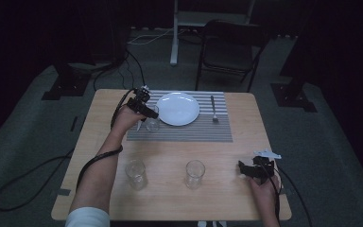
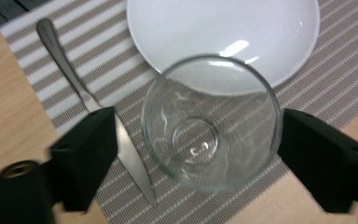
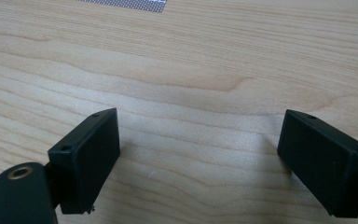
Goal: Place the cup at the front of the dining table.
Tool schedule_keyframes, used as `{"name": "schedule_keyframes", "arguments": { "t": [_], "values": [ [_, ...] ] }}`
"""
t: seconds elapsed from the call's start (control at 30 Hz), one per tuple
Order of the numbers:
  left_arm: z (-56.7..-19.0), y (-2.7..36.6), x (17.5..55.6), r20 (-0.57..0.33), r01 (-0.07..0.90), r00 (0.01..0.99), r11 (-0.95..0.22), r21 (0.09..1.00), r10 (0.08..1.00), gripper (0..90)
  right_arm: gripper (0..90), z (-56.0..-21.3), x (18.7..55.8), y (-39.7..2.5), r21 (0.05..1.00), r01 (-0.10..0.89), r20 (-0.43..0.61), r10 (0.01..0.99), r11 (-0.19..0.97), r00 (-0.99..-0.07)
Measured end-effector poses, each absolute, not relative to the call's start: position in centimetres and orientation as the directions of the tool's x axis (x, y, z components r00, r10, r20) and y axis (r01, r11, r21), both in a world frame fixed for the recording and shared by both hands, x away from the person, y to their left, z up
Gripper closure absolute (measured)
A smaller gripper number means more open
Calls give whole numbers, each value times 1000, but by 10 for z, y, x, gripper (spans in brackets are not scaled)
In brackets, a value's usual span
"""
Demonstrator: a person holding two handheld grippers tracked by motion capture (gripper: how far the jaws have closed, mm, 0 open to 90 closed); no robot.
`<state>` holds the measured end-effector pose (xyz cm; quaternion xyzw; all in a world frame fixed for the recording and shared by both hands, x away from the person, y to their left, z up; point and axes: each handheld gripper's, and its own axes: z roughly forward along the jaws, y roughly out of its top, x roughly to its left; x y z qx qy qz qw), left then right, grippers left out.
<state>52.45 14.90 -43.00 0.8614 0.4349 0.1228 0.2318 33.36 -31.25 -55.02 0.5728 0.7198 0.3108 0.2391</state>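
Left gripper (image 2: 198,140) is hovering with jaws spread wide around, not touching, the clear upright drinking glass (image 2: 210,122) standing on the grey striped placemat (image 2: 335,70) beside the round white plate (image 2: 223,28) and a steel knife (image 2: 86,95), right gripper (image 3: 198,156) resting unclenched, holding nothing, over the wooden table (image 3: 205,60).

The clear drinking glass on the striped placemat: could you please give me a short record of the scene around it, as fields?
Held thing: none
Left gripper: open, jaws either side of the clear drinking glass, upright on the striped placemat
Right gripper: open over bare wooden table
Beside glass: round white plate, metal knife
Near edge: two more clear glasses
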Motion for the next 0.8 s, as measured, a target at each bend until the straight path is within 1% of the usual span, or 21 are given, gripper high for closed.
{"name": "schedule_keyframes", "arguments": {
  "t": [0.03, 0.07, 0.1, 0.2, 0.23, 0.37, 0.4, 0.43, 0.47, 0.53, 0.6, 0.73, 0.8],
  "values": [
    [-430, 149, 524, 10, 692, 591, -514, 506, 806, 81, 126, -550, 334, -313, 722, 676, 11, 973, 151, -230],
    [-431, 151, 523, 4, 696, 593, -516, 499, 805, 1, 126, -550, 334, -313, 721, 676, 12, 973, 151, -230],
    [-433, 154, 521, -20, 707, 591, -506, 494, 806, 0, 126, -550, 334, -313, 721, 676, 12, 973, 151, -230],
    [-435, 158, 515, -34, 700, 603, -508, 502, 797, 0, 126, -550, 334, -313, 721, 676, 12, 973, 151, -230],
    [-435, 158, 514, -15, 692, 604, -516, 505, 797, 0, 126, -550, 334, -313, 721, 676, 12, 973, 151, -230],
    [-434, 161, 507, -33, 686, 614, -512, 517, 789, 0, 126, -550, 334, -313, 722, 676, 11, 973, 151, -230],
    [-434, 162, 506, -41, 686, 615, -508, 521, 787, 0, 126, -550, 334, -313, 721, 676, 12, 973, 151, -230],
    [-437, 164, 502, -71, 687, 624, -503, 525, 778, 1, 126, -550, 334, -313, 721, 676, 12, 973, 151, -230],
    [-438, 165, 501, -80, 692, 627, -506, 515, 775, 0, 126, -550, 334, -313, 721, 676, 12, 973, 151, -230],
    [-439, 167, 499, -79, 689, 630, -509, 515, 772, 1, 126, -550, 334, -313, 721, 676, 12, 973, 151, -230],
    [-442, 170, 492, -52, 676, 623, -504, 537, 780, 0, 126, -550, 334, -313, 722, 676, 11, 973, 151, -230],
    [-445, 173, 486, -62, 677, 615, -486, 553, 786, 1, 126, -550, 334, -313, 722, 676, 11, 973, 151, -230],
    [-446, 176, 481, -34, 666, 610, -490, 562, 791, 1, 126, -550, 334, -313, 721, 676, 12, 973, 151, -230]
  ]
}}
